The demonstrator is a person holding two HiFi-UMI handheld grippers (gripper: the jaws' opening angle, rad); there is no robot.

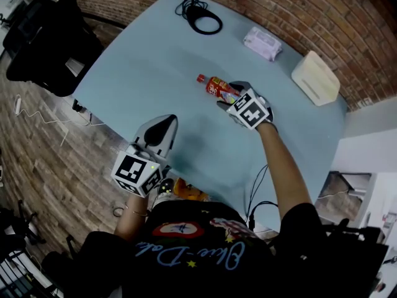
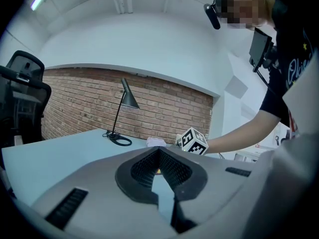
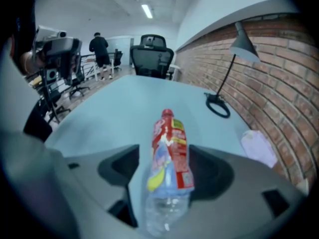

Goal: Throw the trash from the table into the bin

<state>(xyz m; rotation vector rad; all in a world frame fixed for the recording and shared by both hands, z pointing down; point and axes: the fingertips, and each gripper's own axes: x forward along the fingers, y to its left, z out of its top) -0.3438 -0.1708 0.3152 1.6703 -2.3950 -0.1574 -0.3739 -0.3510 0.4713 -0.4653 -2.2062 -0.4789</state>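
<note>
Your right gripper has its jaws wide apart around the bottle lying on the table, not squeezing it. Your left gripper is closed and empty.

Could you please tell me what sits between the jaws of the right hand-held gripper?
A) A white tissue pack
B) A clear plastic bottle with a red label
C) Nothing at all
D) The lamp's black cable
B: in the right gripper view, the bottle with a red cap and label lies on the table between the spread jaws of the right hand-held gripper.
</note>
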